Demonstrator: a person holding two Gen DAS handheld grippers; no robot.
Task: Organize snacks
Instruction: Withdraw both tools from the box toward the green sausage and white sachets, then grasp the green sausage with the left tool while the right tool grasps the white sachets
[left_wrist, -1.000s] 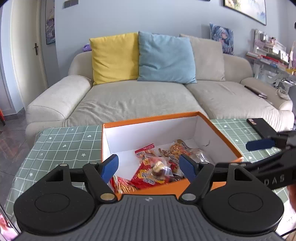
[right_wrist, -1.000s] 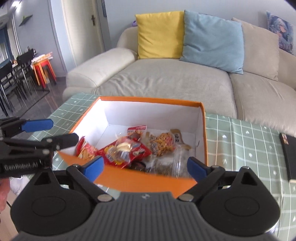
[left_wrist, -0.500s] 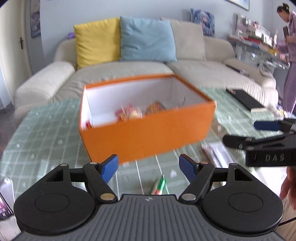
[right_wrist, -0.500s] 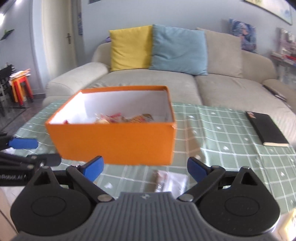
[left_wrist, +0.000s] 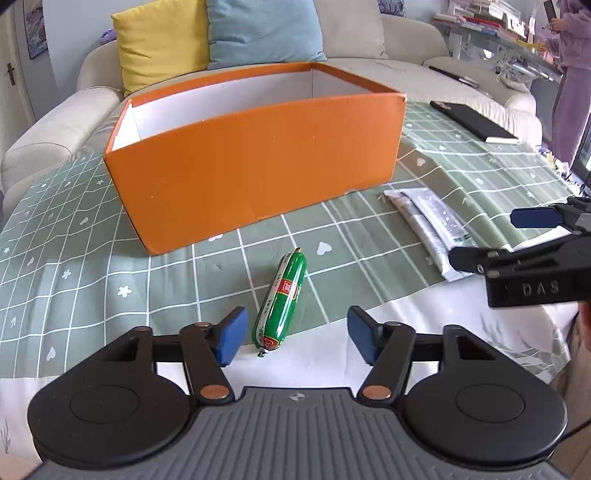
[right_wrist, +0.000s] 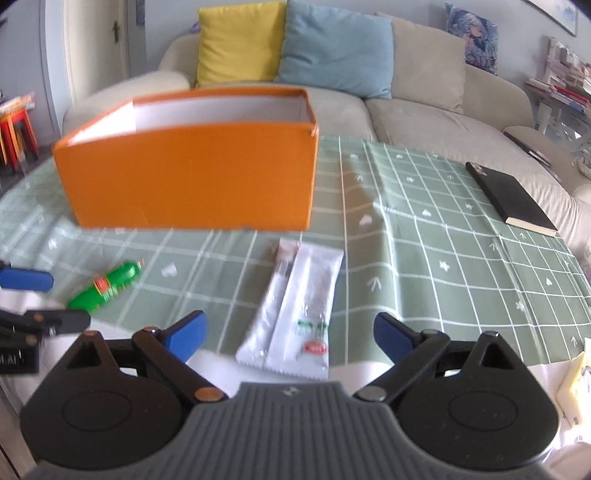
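The left gripper (left_wrist: 293, 338) hangs low over the near edge of the table with its blue pads spread; its jaws have just been closing a little, and the lower end of a green sausage (left_wrist: 282, 301) lies between them, close to the left pad, with no pad pressing on it. The right gripper (right_wrist: 290, 341) is spread wide too, holding nothing, with the near ends of two white sachets (right_wrist: 297, 310) lying between its fingers on the cloth. The sausage is a short stick in shiny green wrap with a red label at its middle and another at its crimped near end; it lies flat, angled away toward the orange box (left_wrist: 255, 162). The sachets lie side by side, touching, long and flat, with small green and red print near the near end. The box stands open-topped beyond both snacks, white inside, its tall front wall hiding whatever it contains. A green checked tablecloth (left_wrist: 74, 258) covers the table, a black notebook (right_wrist: 511, 199) lies well to the right, and a sofa with yellow and blue cushions sits behind. A person in purple stands far right.
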